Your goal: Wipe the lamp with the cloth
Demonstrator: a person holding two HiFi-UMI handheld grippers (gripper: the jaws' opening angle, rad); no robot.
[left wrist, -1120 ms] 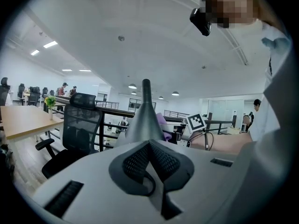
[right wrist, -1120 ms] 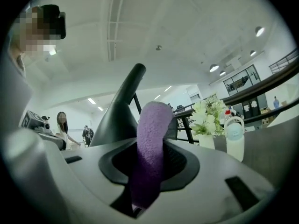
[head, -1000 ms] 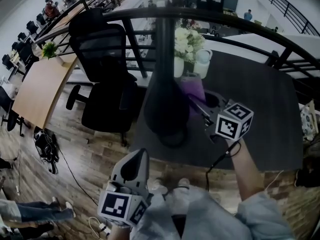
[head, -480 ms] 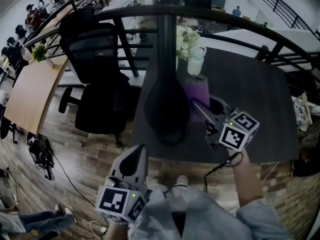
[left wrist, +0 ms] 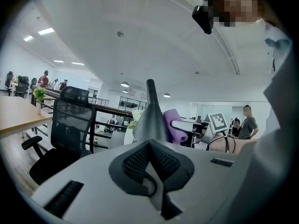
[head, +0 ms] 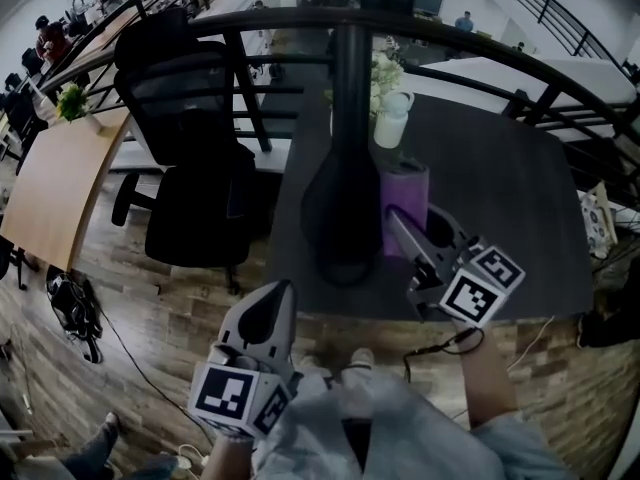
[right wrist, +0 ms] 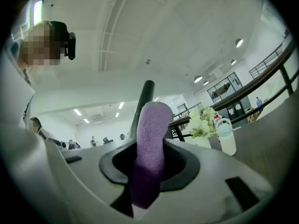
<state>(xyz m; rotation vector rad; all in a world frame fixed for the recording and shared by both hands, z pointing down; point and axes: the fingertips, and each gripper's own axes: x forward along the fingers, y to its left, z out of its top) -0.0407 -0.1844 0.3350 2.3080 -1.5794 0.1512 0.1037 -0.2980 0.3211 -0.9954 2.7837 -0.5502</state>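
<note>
The right gripper [head: 398,220], jaws pinching the purple cloth [head: 404,190], has slid a little lower along the lamp [head: 343,203]. The cloth sits against the right side of the lamp's dark body, so a wiping stroke seems under way. The left gripper [head: 272,303], jaws pressed together and empty, hangs below the dark worktop [head: 500,188]. Flowers [head: 385,73], a bottle [head: 392,123], an office chair [head: 190,138] and a railing [head: 480,43] stand beyond.
</note>
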